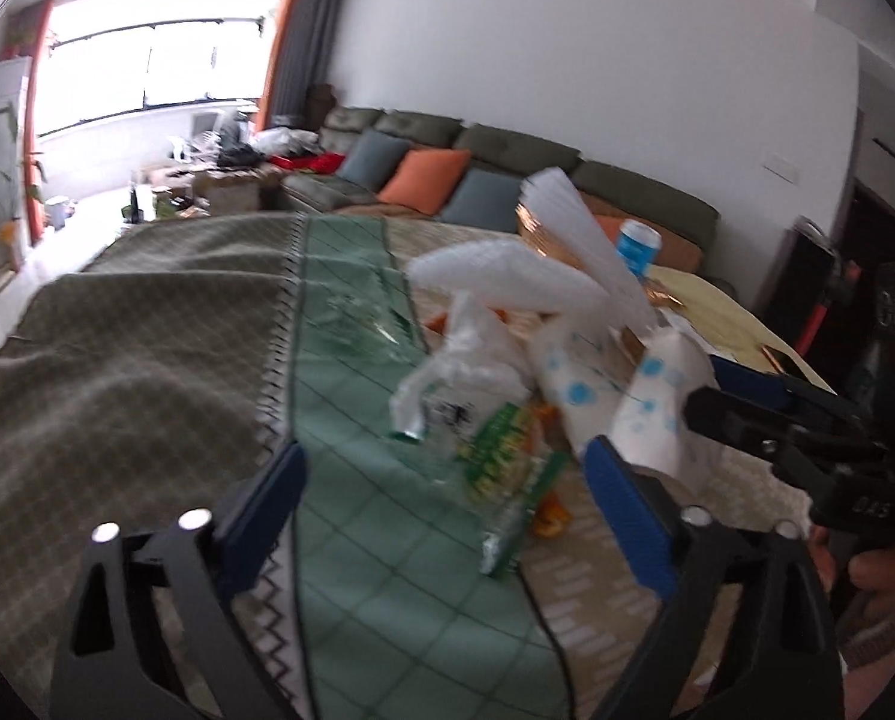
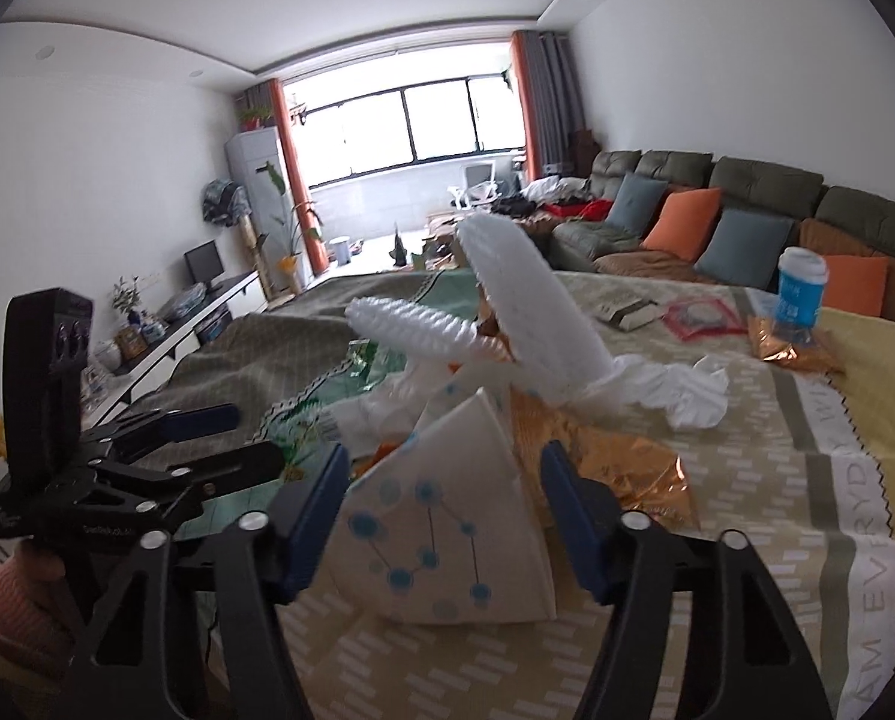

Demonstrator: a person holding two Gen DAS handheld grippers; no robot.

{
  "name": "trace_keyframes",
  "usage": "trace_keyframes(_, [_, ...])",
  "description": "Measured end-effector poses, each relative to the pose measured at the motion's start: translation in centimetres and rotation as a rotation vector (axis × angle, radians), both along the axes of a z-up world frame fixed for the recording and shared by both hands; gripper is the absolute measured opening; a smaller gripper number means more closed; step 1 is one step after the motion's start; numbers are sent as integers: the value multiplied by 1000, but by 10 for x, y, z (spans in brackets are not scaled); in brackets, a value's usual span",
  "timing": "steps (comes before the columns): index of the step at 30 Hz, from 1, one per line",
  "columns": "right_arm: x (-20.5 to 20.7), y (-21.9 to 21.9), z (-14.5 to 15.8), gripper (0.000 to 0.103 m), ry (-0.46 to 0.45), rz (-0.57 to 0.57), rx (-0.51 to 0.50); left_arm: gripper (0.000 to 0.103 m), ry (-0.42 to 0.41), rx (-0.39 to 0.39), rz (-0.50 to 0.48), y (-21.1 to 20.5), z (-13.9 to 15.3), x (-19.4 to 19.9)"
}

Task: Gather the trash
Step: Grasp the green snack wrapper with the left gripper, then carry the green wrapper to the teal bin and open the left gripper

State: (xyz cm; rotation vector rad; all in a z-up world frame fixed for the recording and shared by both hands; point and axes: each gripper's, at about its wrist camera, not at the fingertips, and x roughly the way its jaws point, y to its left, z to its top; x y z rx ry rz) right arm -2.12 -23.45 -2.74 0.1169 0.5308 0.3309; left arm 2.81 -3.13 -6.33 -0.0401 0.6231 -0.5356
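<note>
Both tongs hover over a cloth-covered table (image 2: 747, 480) with a heap of rubbish in the middle. The right gripper (image 2: 444, 492) is spread wide, its blue pads on either side of a flattened paper cup (image 2: 447, 516) printed with blue dots (whether the pads touch it, I cannot tell). Just beyond that cup lie a crumpled gold foil wrapper (image 2: 621, 462), two white foam sleeves (image 2: 537, 306) sticking up, and a twisted white tissue (image 2: 681, 387) off to the right.

The left gripper (image 1: 444, 480) is also released, jaws far apart, with nothing between them but the green runner (image 1: 339, 360). Ahead of it and a little right sit a crinkled clear plastic bag (image 1: 465, 354) and a green snack wrapper (image 1: 507, 462), blurred in the left wrist view.

Further off, right of the right tongs, a blue-banded lidded cup (image 2: 800, 288) stands upright on more gold foil. A sofa (image 2: 717, 180) with orange and grey cushions runs behind the table.
</note>
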Motion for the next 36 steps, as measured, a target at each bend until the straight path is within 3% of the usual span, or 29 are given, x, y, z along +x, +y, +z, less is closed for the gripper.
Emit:
trace_keyframes(4, [-1, -1, -1, 44, 15, 30, 10, 58, 70, -9, -53, -6, -9, 3])
trace_keyframes(5, [-3, -1, 0, 41, 16, 34, 18, 47, 81, -9, -55, -6, -12, 4])
trace_keyframes(8, [-5, -2, 4, 25, 14, 58, 38, 34, 95, -25, -55, -2, -14, 6])
trace_keyframes(9, [-5, -2, 5, 15, 14, 68, 43, 31, 95, -30, -53, 0, -13, 5])
trace_keyframes(12, [-6, 2, 10, 10, 15, 109, 62, 25, 91, -43, -49, 7, -9, 0])
trace_keyframes(16, [-6, 9, 16, 4, 10, 167, 94, 23, 88, -48, -30, 17, -7, -2])
trace_keyframes(24, [0, 32, 36, 4, -21, 249, 133, 21, 39, -77, 76, 62, 12, -20])
trace_keyframes(36, [46, 131, 59, 4, -33, 467, 172, 22, -35, -43, 411, 178, 34, -42])
